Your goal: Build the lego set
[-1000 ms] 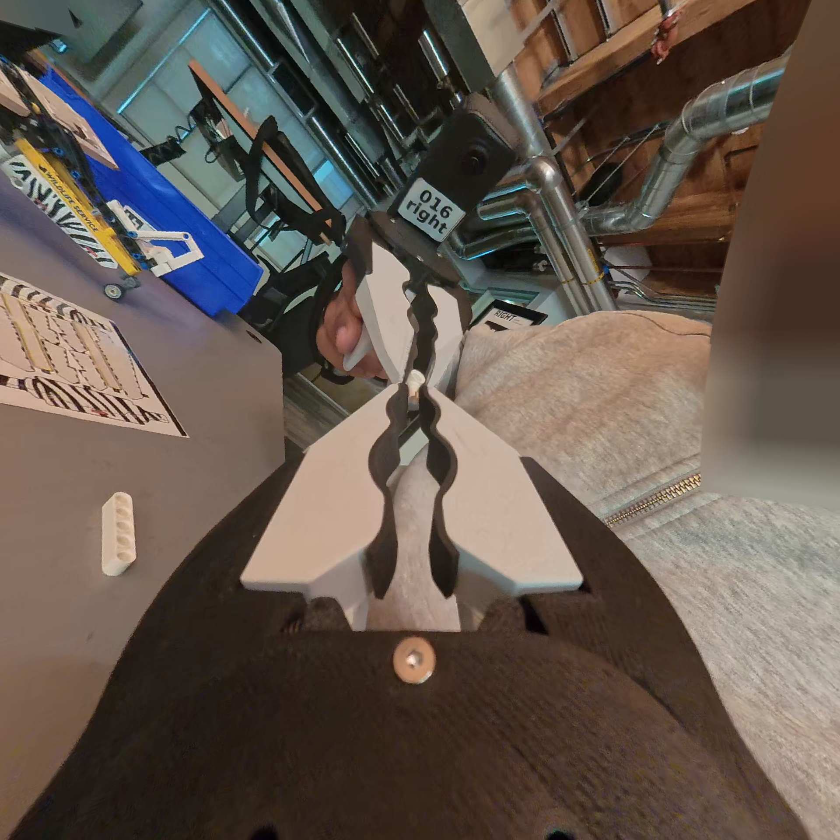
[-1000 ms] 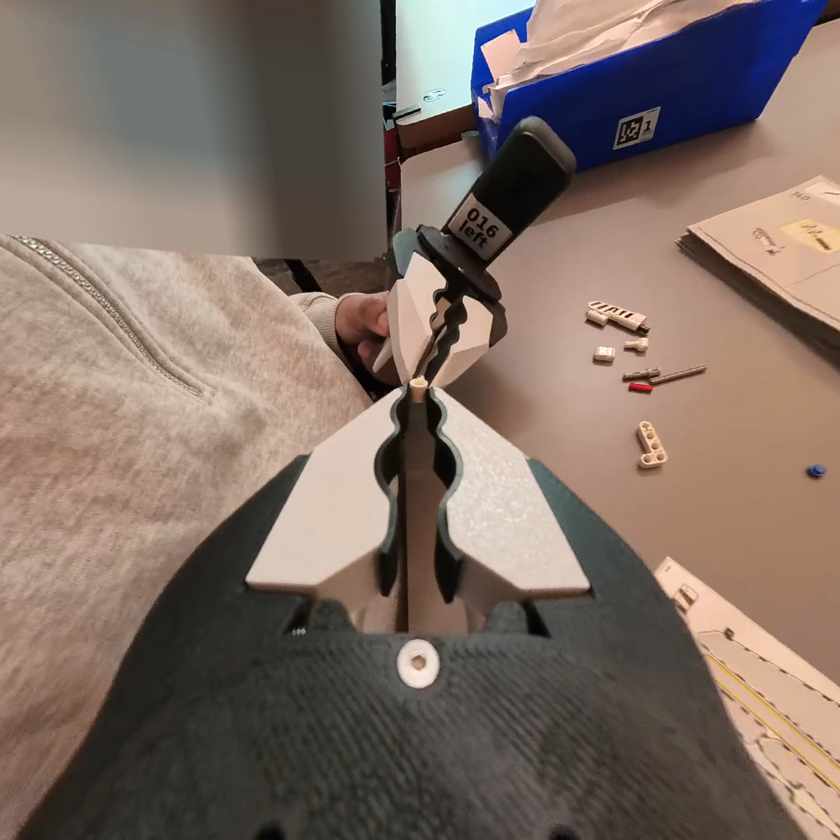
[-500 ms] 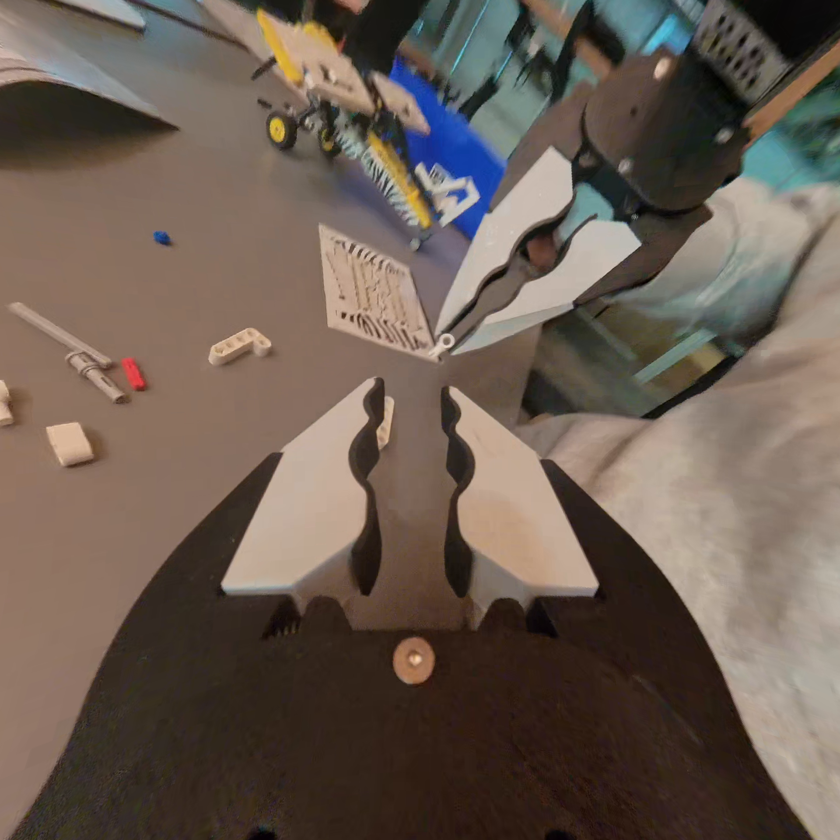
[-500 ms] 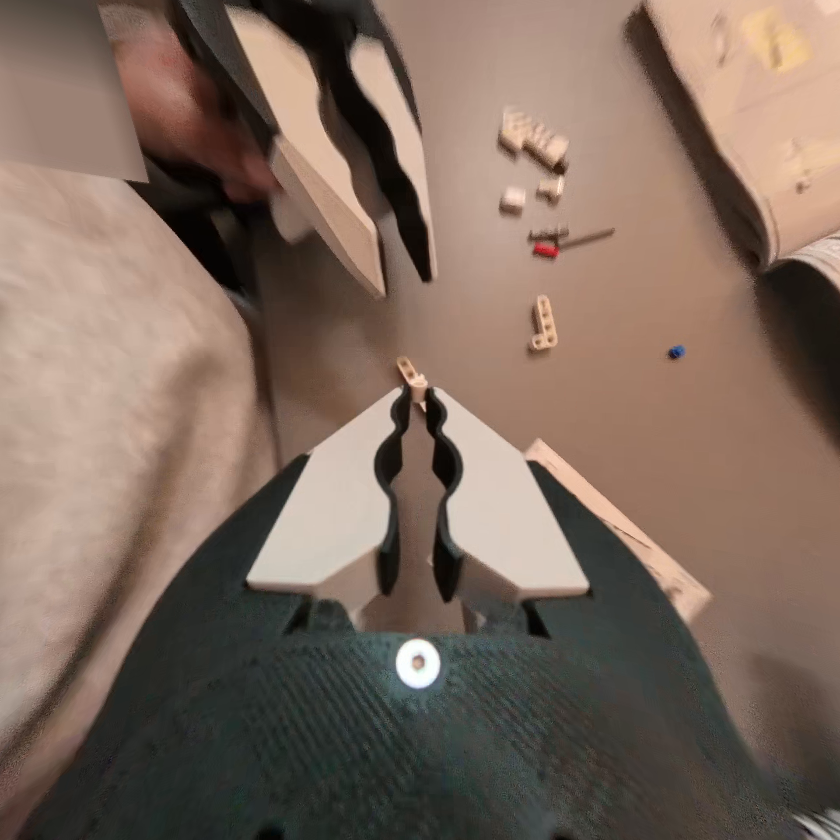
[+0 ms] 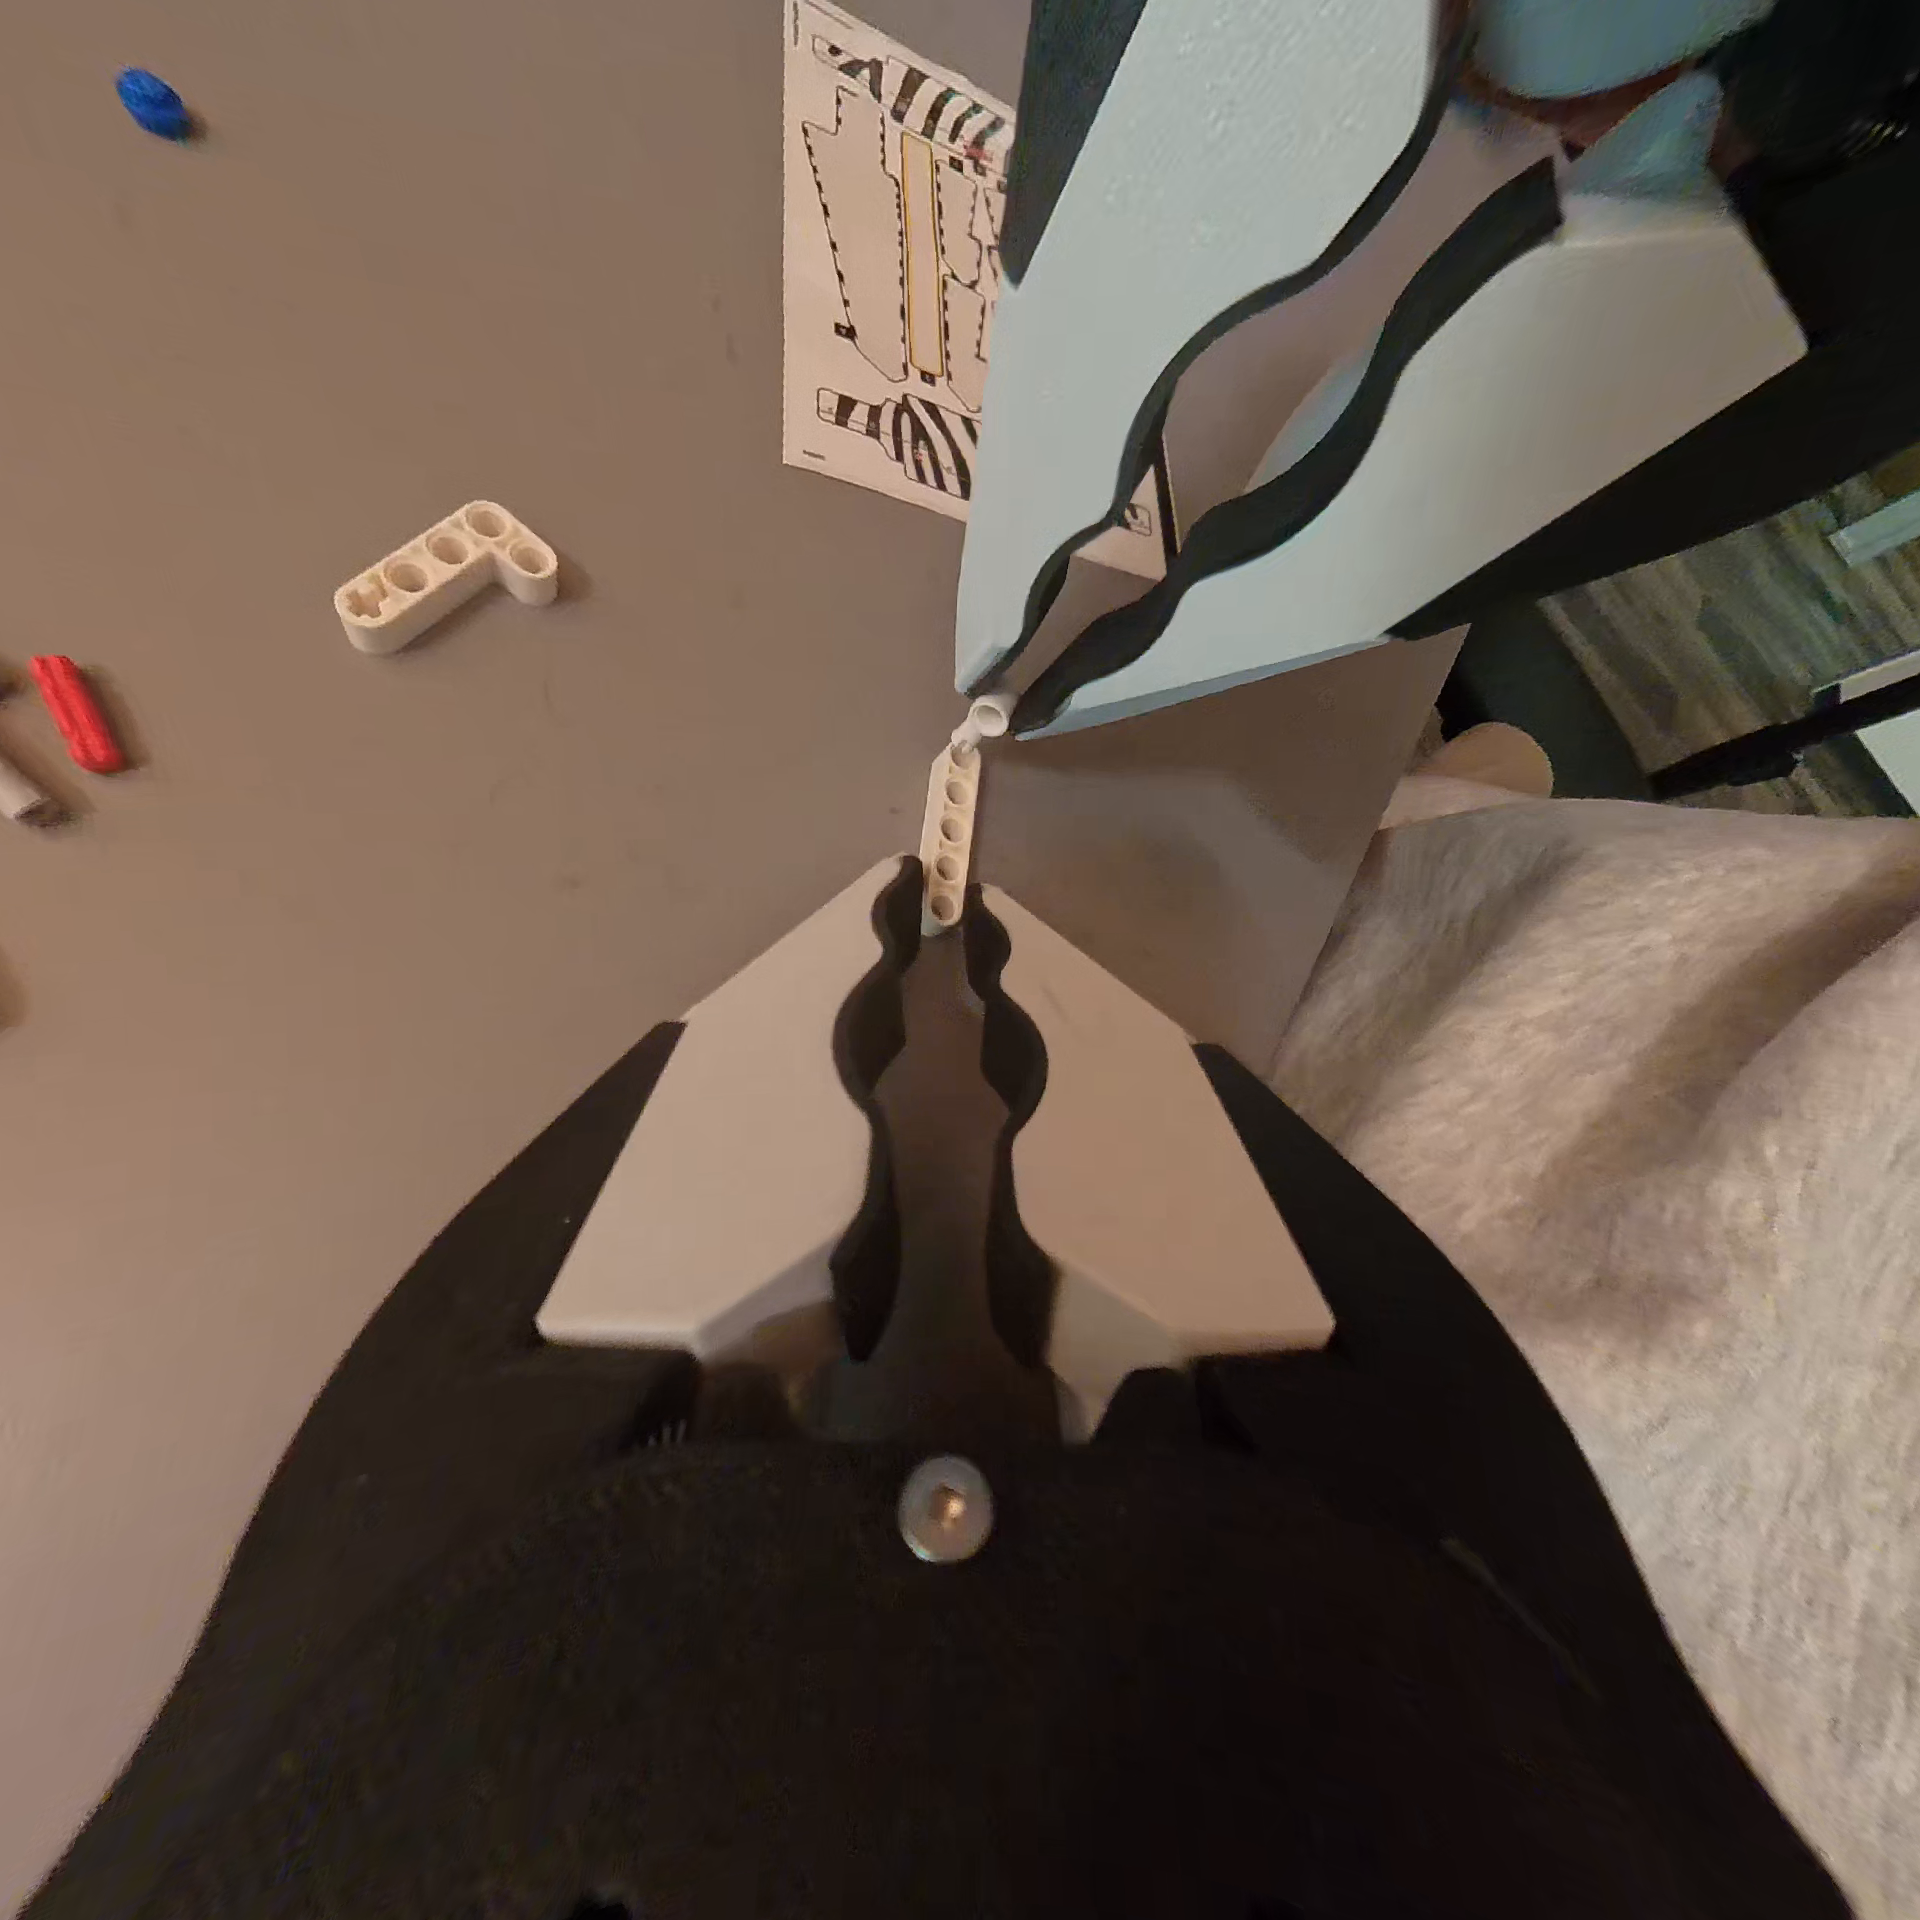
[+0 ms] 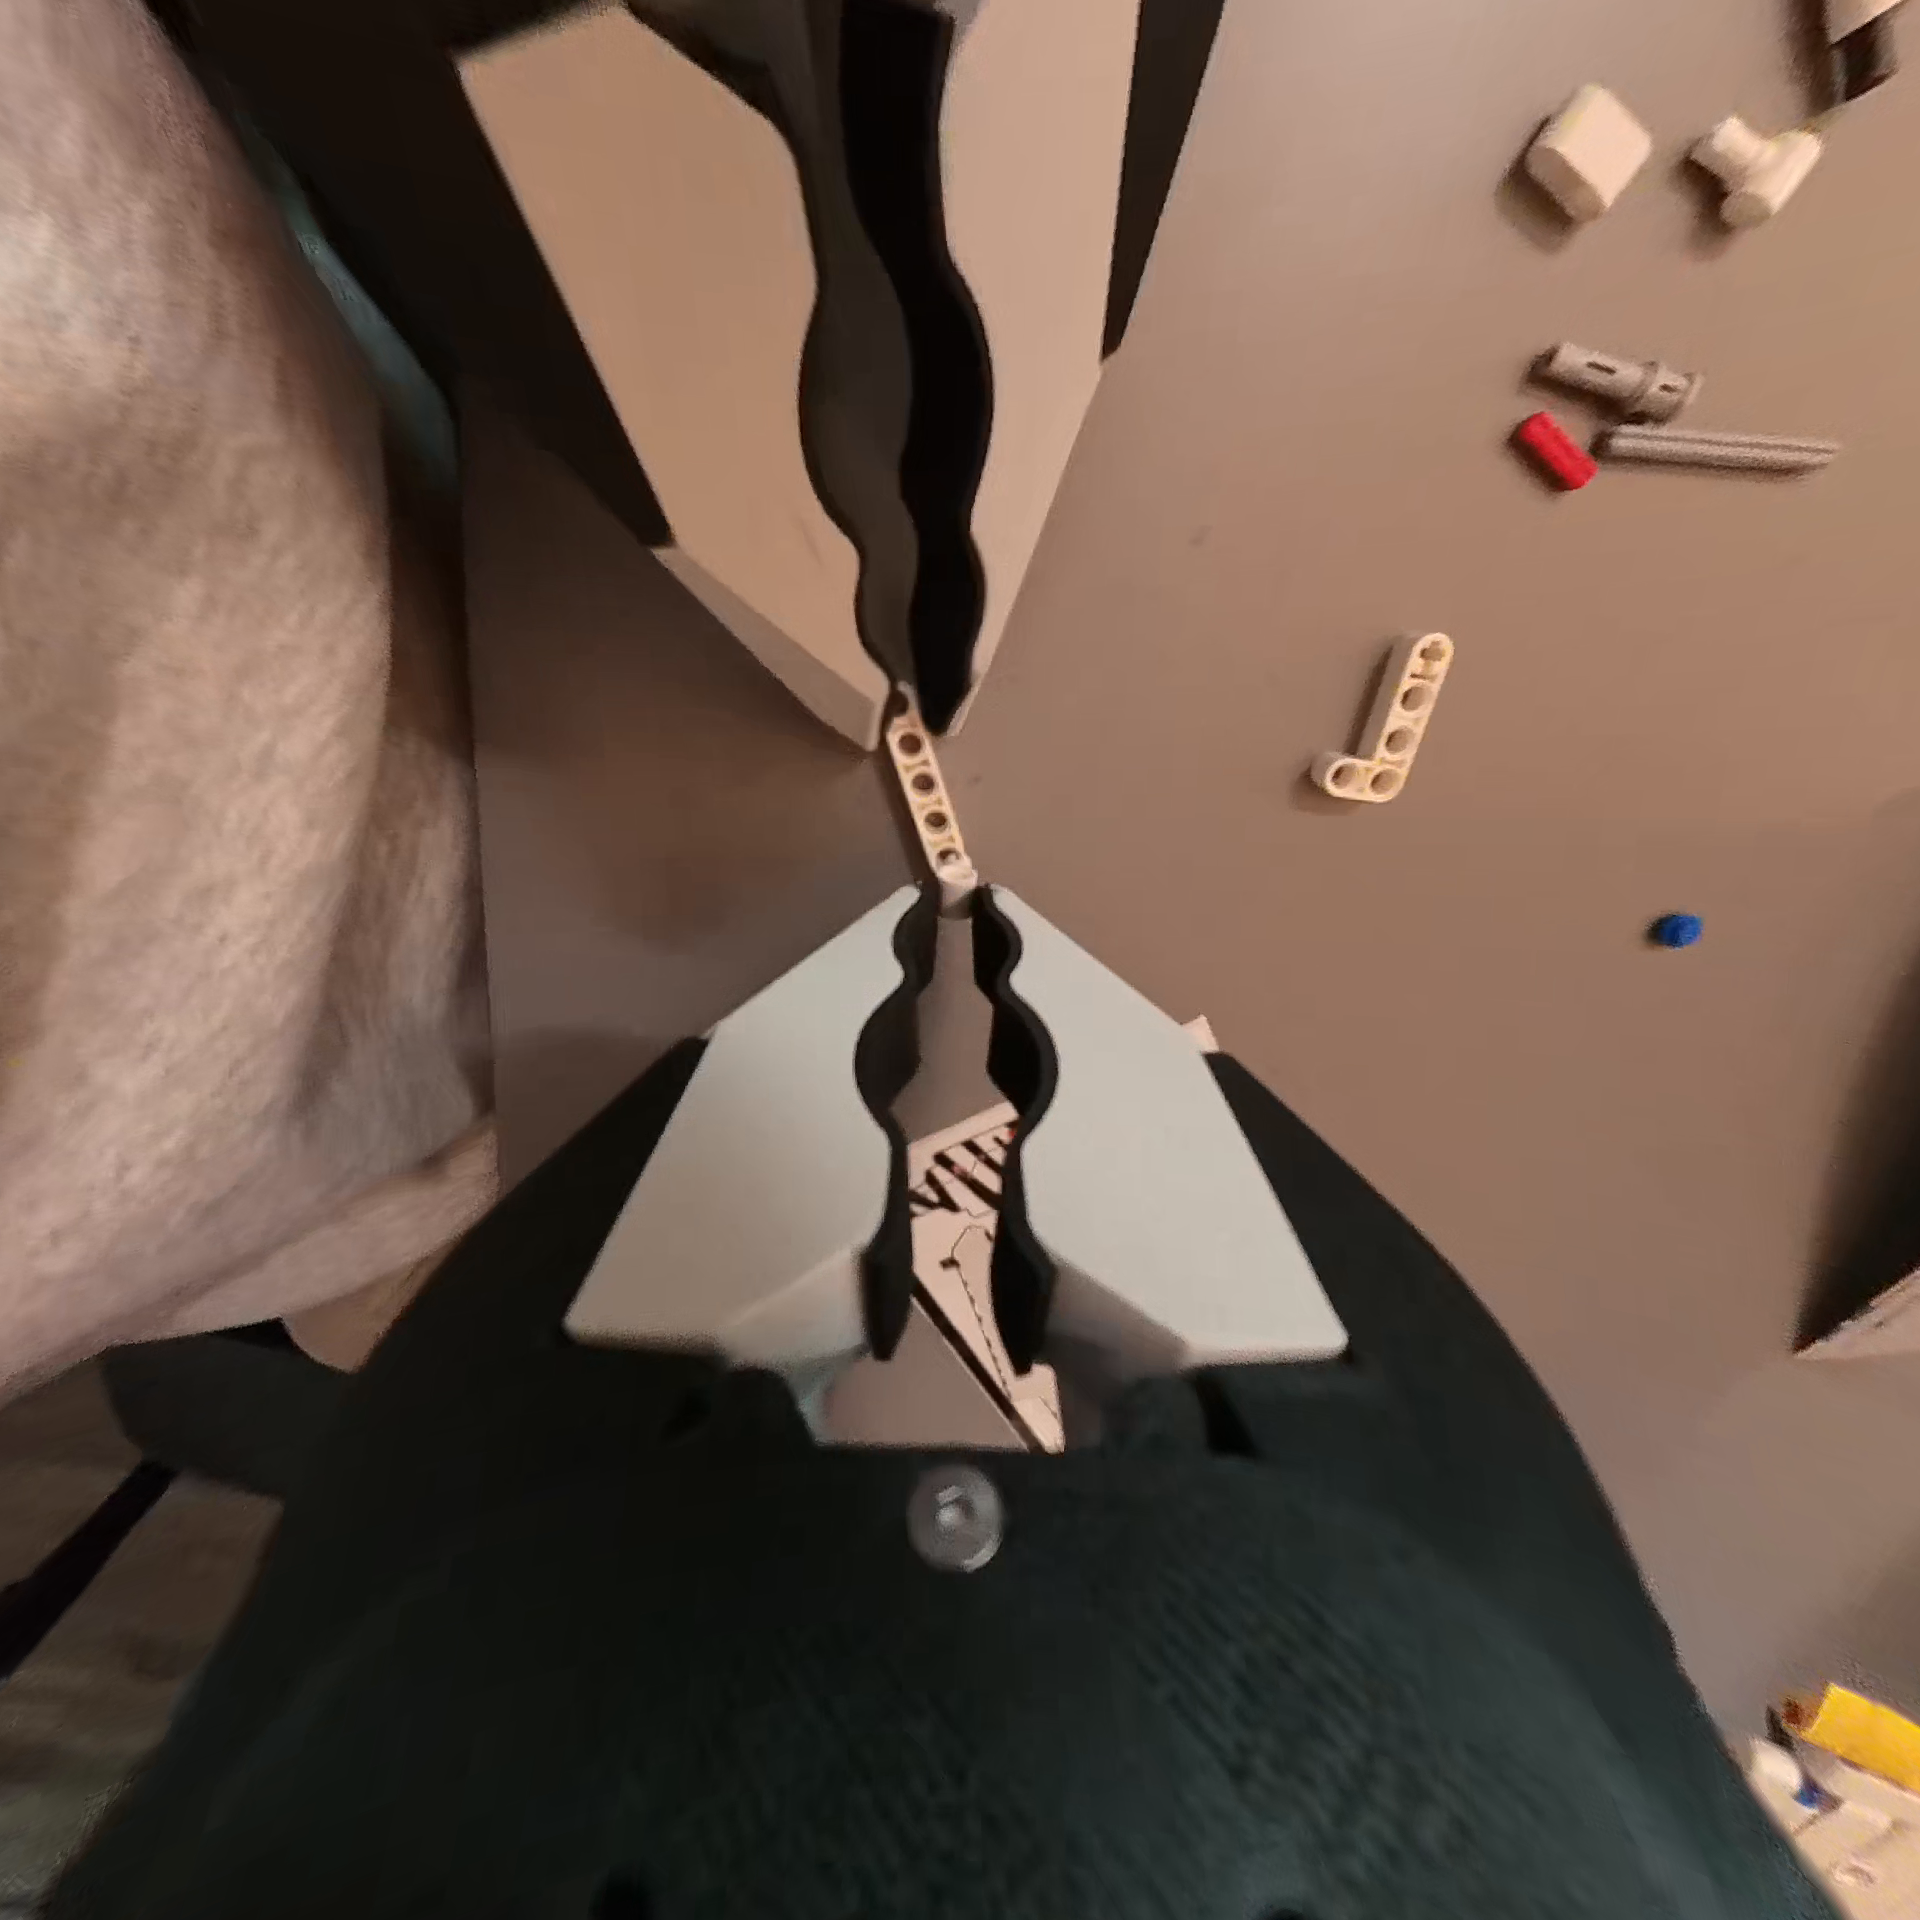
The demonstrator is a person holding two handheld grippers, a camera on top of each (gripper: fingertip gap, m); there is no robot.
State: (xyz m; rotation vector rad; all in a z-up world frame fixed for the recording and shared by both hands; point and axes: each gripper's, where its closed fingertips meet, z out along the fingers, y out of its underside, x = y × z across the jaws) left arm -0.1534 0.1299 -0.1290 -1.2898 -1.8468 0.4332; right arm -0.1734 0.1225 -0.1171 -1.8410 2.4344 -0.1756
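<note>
Left wrist view: left tool (image 5: 943, 902) pinches white beam (image 5: 951, 831) by its end above tabletop (image 5: 312, 935); right tool (image 5: 1003, 712) clamps small pin (image 5: 985, 719) at beam's far hole. Both light, stiff, slick plastic; grip ends w/ care.

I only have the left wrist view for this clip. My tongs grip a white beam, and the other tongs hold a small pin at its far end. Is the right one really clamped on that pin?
Observer: Yes. In the right wrist view the right tongs pinch the pin at their very tips, with its end against the beam.
Operator: What lies past the red piece at my left edge?
Observer: A grey axle lies beside the red piece, with a grey connector just above.
Operator: Any other loose parts?
Observer: A white tile and a small white piece lie beyond those.
</note>
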